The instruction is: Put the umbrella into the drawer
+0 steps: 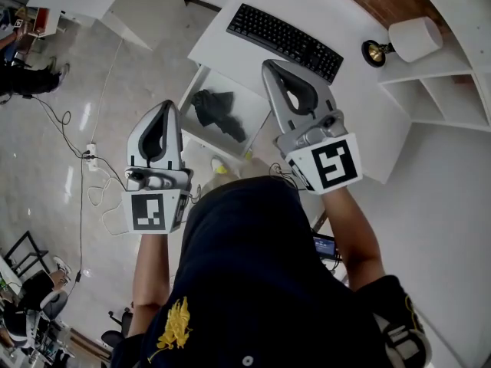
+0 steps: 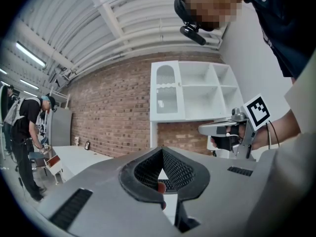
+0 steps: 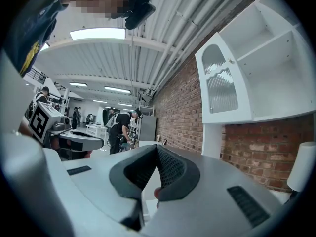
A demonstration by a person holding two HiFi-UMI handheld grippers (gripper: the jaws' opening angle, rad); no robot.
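A black folded umbrella (image 1: 219,112) lies inside the open white drawer (image 1: 198,85) under the desk. Both grippers are held level above the floor, in front of the person's body and apart from the umbrella. My left gripper (image 1: 166,106) (image 2: 162,151) hangs to the left of the drawer, jaws together with nothing between them. My right gripper (image 1: 270,67) (image 3: 157,148) is over the desk's front edge, to the right of the drawer, also shut and empty. Each gripper shows from the side in the other's view: the right gripper (image 2: 232,130) and the left gripper (image 3: 74,139).
A black keyboard (image 1: 284,41) and a white-shaded lamp (image 1: 406,41) sit on the white desk (image 1: 360,121). White shelving (image 1: 453,90) stands at right. Cables and a power strip (image 1: 90,156) lie on the floor at left. People work at far tables (image 3: 121,130).
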